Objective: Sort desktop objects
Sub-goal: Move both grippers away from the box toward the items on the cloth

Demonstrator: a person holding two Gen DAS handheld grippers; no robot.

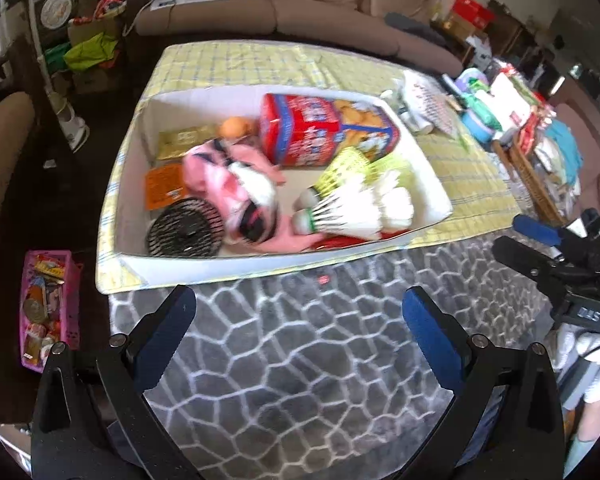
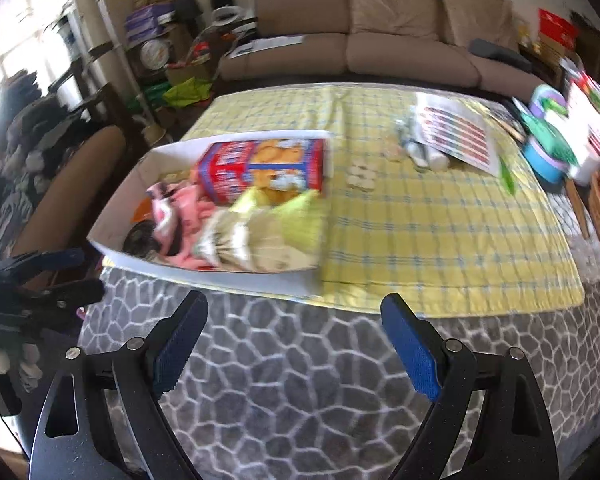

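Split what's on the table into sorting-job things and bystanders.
Job: white box; biscuit carton; shuttlecocks; pink cloth; black round brush.
Bystanders: sofa; pink basket on floor; wicker basket.

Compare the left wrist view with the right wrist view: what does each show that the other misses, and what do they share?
Only the left wrist view shows the pink basket on the floor and the black round brush clearly. Only the right wrist view shows the bright window and the small white pieces on the yellow cloth. Both show the white box, the red biscuit box, the shuttlecocks and the sofa.
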